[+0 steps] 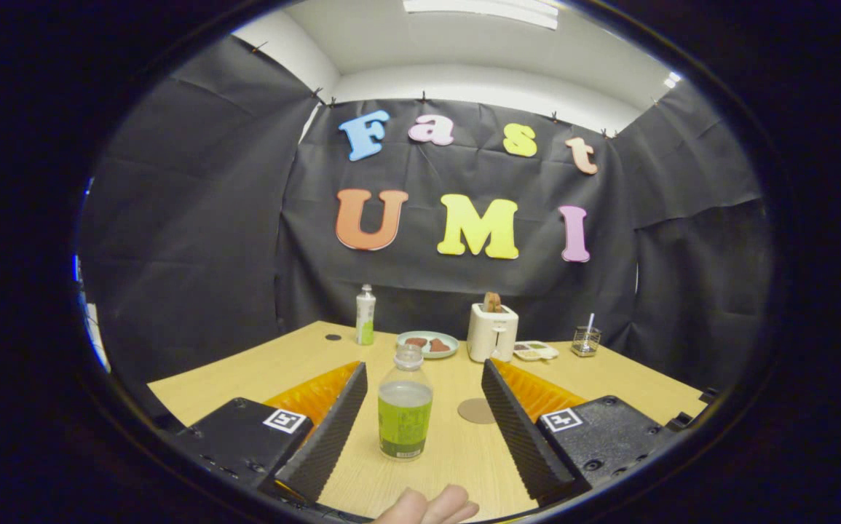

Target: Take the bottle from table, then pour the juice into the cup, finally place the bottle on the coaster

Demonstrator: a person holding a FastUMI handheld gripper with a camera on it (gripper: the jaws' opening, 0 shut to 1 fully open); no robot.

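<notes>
A: Report gripper status.

B: The gripper (424, 389) has its fingers spread wide, nothing held. The bottle (405, 407) stands upright on the table (289, 360), between the two fingers, touching neither. It has no cap and is partly full of green juice.

A: Location of the other task items?

B: The coaster (477, 410) lies flat on the table, just beside the bottle, close to the right finger. A small glass (586, 340) with a stick in it stands well apart at the far end; it is possibly the cup, which I cannot confirm.

A: Primary hazards?

B: Three, as judgement. First: the bottle sits nearer the left finger, so uneven closure is likely to push it sideways, and an open neck spills on any tilt. Second: the right finger can catch and shift the coaster. Third: a grip taken too low on the body leaves the bottle free to pivot during the pour.

A: Obstacles?

B: A second bottle (365, 314), a plate (428, 343) and a toaster (492, 332) stand beyond. Fingertips of a hand (431, 506) rest near the table edge behind the bottle.
</notes>
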